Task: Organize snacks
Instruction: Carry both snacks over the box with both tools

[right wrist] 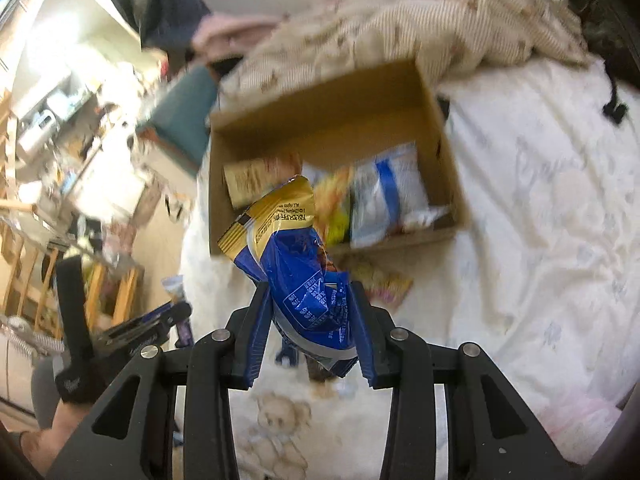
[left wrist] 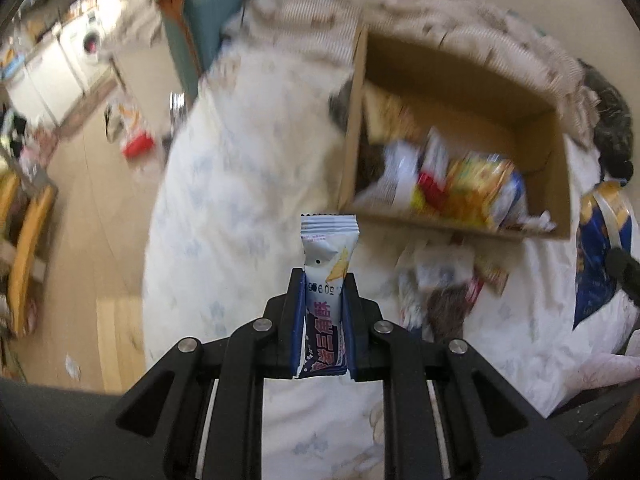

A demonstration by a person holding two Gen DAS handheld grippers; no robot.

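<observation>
My left gripper (left wrist: 322, 280) is shut on a small white and purple snack packet (left wrist: 326, 276), held upright above the white bedspread, near the front left corner of an open cardboard box (left wrist: 460, 92). The box holds several snack packs (left wrist: 468, 188). My right gripper (right wrist: 310, 292) is shut on a crumpled blue and yellow snack bag (right wrist: 288, 252), held in front of the same box (right wrist: 332, 120). That bag also shows at the right edge of the left wrist view (left wrist: 600, 256). Loose snack packets (left wrist: 448, 280) lie on the bed before the box.
The box sits on a bed with a white patterned cover (right wrist: 540, 220) and a striped blanket (right wrist: 420, 20) behind it. The bed's left edge drops to a wooden floor (left wrist: 92, 200) with clutter. The left gripper (right wrist: 132, 332) and a gloved hand show at the lower left of the right wrist view.
</observation>
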